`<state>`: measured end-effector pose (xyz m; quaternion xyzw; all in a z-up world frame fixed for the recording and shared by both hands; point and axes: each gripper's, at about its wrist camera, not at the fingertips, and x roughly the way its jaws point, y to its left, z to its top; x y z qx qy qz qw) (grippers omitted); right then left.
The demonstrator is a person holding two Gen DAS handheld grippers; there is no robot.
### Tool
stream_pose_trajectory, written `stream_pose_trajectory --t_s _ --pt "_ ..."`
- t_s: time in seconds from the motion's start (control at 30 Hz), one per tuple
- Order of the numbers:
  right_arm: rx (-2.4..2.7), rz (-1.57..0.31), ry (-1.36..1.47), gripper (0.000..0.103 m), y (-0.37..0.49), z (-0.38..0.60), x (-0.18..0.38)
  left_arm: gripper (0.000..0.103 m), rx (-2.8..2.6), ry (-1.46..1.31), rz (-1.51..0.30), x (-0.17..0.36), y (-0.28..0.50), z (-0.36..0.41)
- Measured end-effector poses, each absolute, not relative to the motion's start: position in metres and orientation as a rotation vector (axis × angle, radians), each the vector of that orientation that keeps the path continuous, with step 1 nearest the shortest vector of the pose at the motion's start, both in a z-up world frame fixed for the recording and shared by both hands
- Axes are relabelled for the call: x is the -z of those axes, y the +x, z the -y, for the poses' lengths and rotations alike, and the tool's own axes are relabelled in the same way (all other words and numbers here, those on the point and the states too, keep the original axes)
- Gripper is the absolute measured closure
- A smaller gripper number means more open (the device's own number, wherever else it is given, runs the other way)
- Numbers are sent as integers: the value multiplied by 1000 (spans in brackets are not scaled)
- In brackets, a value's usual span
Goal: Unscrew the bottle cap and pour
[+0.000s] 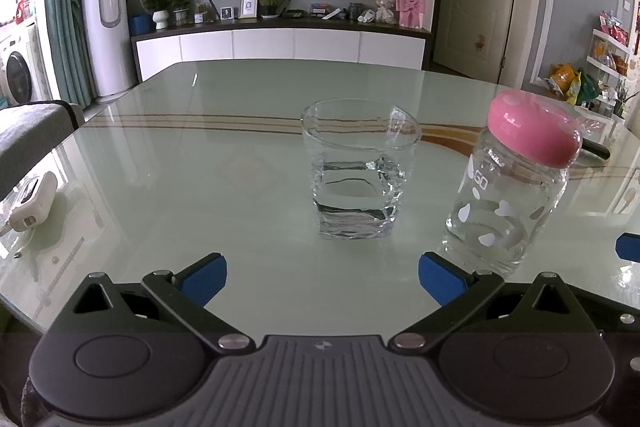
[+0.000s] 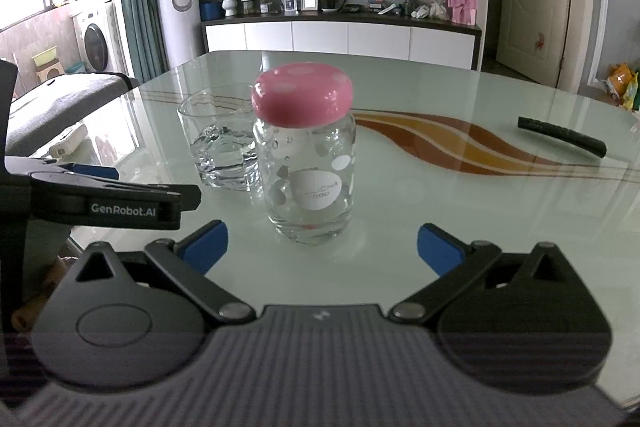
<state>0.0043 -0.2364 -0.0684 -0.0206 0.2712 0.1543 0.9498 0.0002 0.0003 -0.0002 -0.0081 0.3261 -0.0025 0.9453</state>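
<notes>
Right now: nothing gripped, both tools hanging short of the bottle, cap not yet touched.
Bottle: clear glass bottle (image 2: pixel 306 179) with white spots, standing upright on the tabletop (image 2: pixel 440 195), long axis vertical, looks empty or nearly so.
Cap: pink cap (image 2: pixel 302 95) on top of the bottle, seemingly screwed down.
Glass: tumbler (image 1: pixel 358 167) just beside the bottle, on its left and slightly behind it, water in the lower part.
Right gripper: right gripper (image 2: pixel 322 247) has its jaws spread wide and empty; the bottle sits dead ahead of the gap, centred, close in front.
Left gripper: left gripper (image 1: pixel 322 279) also has wide, empty jaws; from here the bottle (image 1: pixel 508 195) is off to the right, near the right jaw, and it is the tumbler that lies straight ahead.
Key relation: the right gripper is lined up on the bottle and looks the nearer; I'd judge it takes the body or the cap, with the left having to swing right toward the bottle.
Right view only: the left tool's arm crossing in from the left of the bottle, and a dark stick (image 2: pixel 562 143) lying well to the bottle's right.
Left view only: a white gadget (image 1: pixel 32 203) far left of the bottle, near the tabletop edge.
</notes>
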Motion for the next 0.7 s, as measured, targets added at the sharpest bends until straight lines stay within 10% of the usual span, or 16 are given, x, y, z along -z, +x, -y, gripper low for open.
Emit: stream_pose_trajectory --t_s 0.7 --pt "-316 -555 -38 0 5 239 67 0 5 -9 -665 8 7 3"
